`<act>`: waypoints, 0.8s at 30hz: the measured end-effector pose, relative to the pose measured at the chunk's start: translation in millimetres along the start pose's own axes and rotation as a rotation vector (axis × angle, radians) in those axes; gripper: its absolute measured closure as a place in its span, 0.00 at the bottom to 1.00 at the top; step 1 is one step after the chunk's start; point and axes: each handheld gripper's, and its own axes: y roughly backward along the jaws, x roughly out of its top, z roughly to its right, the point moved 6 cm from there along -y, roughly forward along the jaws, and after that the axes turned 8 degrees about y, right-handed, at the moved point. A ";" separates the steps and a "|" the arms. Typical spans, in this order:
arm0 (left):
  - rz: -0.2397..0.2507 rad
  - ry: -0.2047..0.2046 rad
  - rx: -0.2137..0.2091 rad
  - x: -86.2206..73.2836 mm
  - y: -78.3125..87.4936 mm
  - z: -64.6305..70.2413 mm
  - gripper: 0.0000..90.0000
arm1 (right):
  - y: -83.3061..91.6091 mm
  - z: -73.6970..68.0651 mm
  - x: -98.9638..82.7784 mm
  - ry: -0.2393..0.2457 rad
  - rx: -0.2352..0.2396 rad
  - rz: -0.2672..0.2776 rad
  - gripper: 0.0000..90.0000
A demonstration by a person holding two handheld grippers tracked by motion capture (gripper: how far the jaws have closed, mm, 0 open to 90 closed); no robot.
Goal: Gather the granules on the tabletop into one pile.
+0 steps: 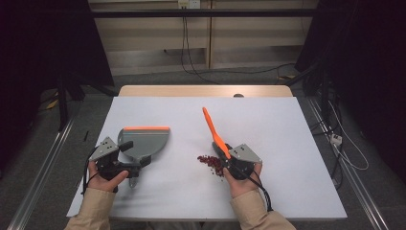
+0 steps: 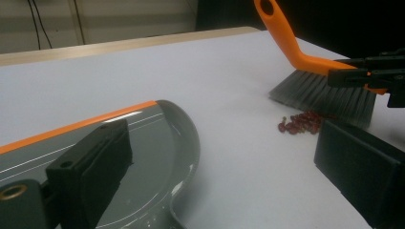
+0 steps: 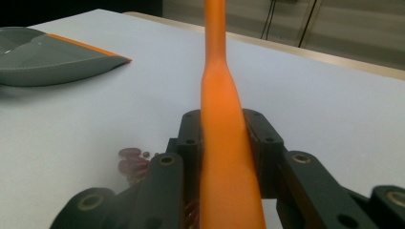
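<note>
At the lower left of the high view, the left gripper point(image 1: 128, 168) holds a grey dustpan point(image 1: 146, 143) by its handle, the pan lying flat on the white table point(image 1: 287, 143) with its orange lip turned to the far edge. In the left gripper view the two black fingers point(image 2: 90, 167) stand wide apart at the bottom corners of the frame, the pan's bowl point(image 2: 162, 143) beside the left one; whether they press the handle cannot be told there. Right of centre in the high view, a small heap of red beans point(image 1: 210, 163) lies on the table just beside the brush point(image 1: 214, 132), well apart from the dustpan. The right gripper point(image 1: 229, 158), at the lower right of centre, has its fingers closed on the brush's orange handle, which slants toward the upper left. In the right gripper view that handle point(image 3: 222, 157) runs up the middle of the frame between the clamped fingers point(image 3: 265, 138), with beans point(image 3: 131, 162) at the lower left.
</note>
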 end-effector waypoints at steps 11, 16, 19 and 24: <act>0.001 0.002 -0.002 0.6 -0.5 -0.5 0.06 | 3.6 17.2 13.8 -0.014 0.053 0.037 0.79; -0.001 0.004 -0.002 0.0 -1.7 -0.1 0.06 | -3.7 12.5 27.2 -0.006 0.131 0.033 0.79; -0.001 0.004 -0.001 0.0 -1.1 -0.4 0.06 | -9.4 0.4 32.6 0.026 0.188 0.027 0.79; -0.004 0.004 0.001 -1.0 -1.0 -1.1 0.06 | -19.6 -18.4 32.8 0.057 0.257 0.011 0.79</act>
